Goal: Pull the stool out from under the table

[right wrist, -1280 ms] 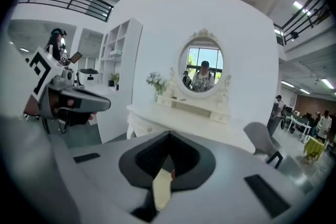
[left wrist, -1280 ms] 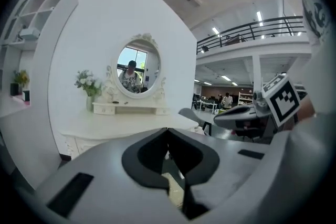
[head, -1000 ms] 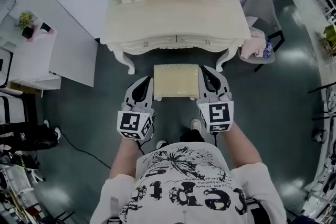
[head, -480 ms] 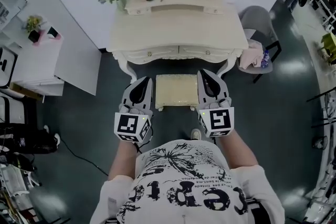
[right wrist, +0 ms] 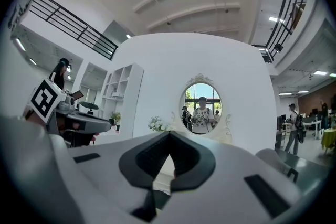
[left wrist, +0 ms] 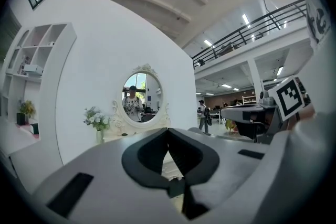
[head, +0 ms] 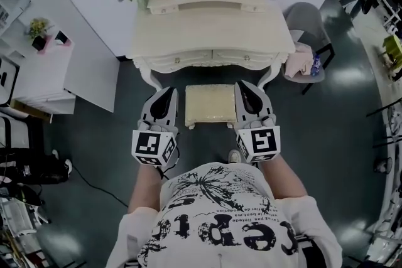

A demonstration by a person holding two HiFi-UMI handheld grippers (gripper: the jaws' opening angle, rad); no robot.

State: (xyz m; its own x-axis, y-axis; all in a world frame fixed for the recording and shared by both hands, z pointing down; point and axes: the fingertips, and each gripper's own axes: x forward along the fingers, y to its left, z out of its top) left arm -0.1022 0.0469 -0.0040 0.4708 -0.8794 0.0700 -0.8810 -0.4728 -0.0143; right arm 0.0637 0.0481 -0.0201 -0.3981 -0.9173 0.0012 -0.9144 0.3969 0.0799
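Just before the table, the stool is flanked by the closed, empty left gripper and right gripper; any remaining pull is judged slight.

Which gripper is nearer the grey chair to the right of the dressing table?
Right. The right gripper is beside the stool's right edge, on the grey chair's side; the left gripper is beyond the stool, at its left edge.

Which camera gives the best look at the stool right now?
The head view. It shows the stool from above, cream seat whole, before the dressing table, between the left gripper and right gripper. In both gripper views the gripper's own body blocks it; only a pale sliver shows past the jaws, too little to identify.
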